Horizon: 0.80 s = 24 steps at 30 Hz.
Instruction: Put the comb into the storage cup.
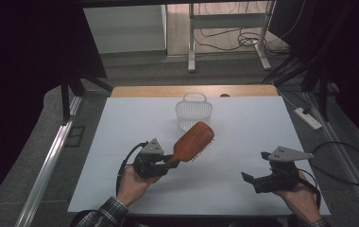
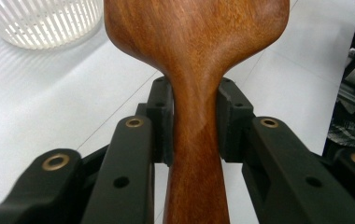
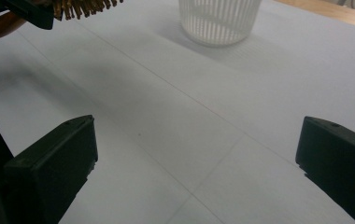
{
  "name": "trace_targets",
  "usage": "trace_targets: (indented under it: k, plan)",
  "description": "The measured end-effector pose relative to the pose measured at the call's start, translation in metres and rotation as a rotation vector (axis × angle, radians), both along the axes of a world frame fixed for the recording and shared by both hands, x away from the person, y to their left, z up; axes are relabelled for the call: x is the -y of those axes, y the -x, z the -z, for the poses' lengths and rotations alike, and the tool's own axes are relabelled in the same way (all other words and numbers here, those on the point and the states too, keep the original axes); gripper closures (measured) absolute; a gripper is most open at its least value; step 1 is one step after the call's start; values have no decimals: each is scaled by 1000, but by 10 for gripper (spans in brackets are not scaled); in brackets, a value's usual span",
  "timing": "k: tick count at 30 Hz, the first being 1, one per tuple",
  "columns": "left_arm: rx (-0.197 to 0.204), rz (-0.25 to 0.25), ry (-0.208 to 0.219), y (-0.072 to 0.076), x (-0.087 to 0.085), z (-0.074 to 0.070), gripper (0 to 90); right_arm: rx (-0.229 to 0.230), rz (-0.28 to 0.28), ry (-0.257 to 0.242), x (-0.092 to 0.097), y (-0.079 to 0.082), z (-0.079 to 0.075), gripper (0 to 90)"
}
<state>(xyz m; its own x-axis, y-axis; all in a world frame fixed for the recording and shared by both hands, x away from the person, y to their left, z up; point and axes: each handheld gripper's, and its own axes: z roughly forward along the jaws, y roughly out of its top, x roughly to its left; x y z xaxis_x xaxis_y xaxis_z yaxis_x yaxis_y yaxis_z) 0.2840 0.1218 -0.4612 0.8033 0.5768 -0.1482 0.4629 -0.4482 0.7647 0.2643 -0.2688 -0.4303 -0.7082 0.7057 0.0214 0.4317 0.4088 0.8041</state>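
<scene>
Plenty of bare white table (image 1: 243,142) to work with — the whole right half and the near strip are open, and a thin wood edge runs along the far side. The only thing standing on it is the white basket (image 1: 194,111), far centre, close to that far edge.

Left gripper (image 1: 167,160) sits near-left, held up off the table by the left hand (image 1: 132,182), pointing toward the far right. Its jaws are clamped tight on the neck of the brush (image 1: 194,141) — in the left gripper view the wooden handle is pinched between both pads. The brush head angles up toward the basket, bristles facing right and down, just short of the basket's near rim.

Right gripper (image 1: 257,166) is near-right in the right hand (image 1: 303,198), well apart from the brush, jaws spread wide with nothing between them, aimed left across the open middle.
</scene>
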Motion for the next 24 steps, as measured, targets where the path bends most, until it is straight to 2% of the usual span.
trace_targets:
  k: [1,3,6,10,13,24]
  plan:
    - [5,-3,3,0,0,0,707,-5,-8,-11,-4,-3,-1,0]
    - [9,-8,8,0,-1,-1,707,-27,-29,-68,-15,-8,-4,0]
    - [16,-14,13,0,-1,-1,707,-28,-45,-57,-27,-12,-5,0]
    - [25,-22,14,1,0,-2,707,-48,-64,-75,-44,-20,-5,0]
    - [33,-26,14,1,0,-2,707,-60,-72,-75,-49,-22,-4,0]
    - [55,-32,25,3,5,-2,707,-110,-56,-168,-69,-38,-9,0]
